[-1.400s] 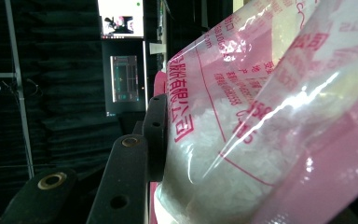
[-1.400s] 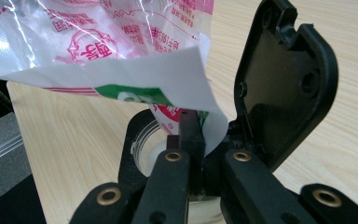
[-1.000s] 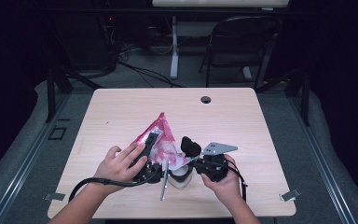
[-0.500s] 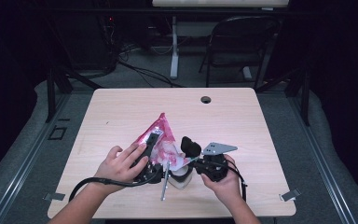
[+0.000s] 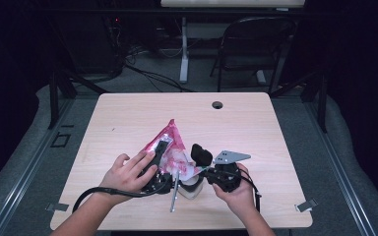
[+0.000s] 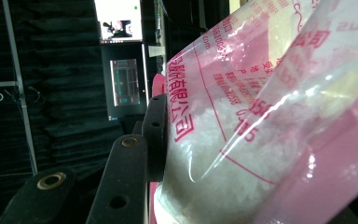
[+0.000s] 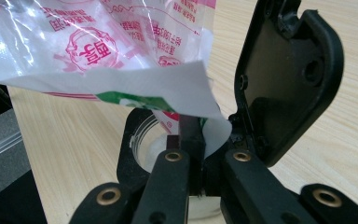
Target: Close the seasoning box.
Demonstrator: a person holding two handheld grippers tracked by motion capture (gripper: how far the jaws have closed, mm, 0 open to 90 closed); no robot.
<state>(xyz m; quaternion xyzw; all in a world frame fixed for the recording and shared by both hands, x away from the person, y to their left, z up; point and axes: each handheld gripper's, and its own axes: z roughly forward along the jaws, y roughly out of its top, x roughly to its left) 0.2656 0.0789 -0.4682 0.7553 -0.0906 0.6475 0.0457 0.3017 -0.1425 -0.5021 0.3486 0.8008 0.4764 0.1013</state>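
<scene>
White grains are being poured from the pink-and-clear plastic bag (image 5: pixel 170 147), squeezed by the left gripper (image 5: pixel 160 155), into the small clear jar (image 7: pixel 156 142) while the bag's corner is pinched by the closed right gripper (image 7: pixel 200 140); next, more tilt is likely needed.

The bag (image 5: pixel 170 147) is lying on the tabletop (image 5: pixel 128 118) between the two hands, its pointed end stretching away from the left hand-held gripper (image 5: pixel 161 156) toward the far edge, while its near, open corner is reaching across to the right hand-held gripper (image 5: pixel 203 172). A jar (image 5: pixel 191 188) is sitting on the tabletop just below that corner, right at the right hand-held gripper's tips, with a long utensil (image 5: pixel 174 191) lying just left of it. Well beyond both, a round hole (image 5: pixel 217 104) is sitting near the tabletop's far edge.
</scene>
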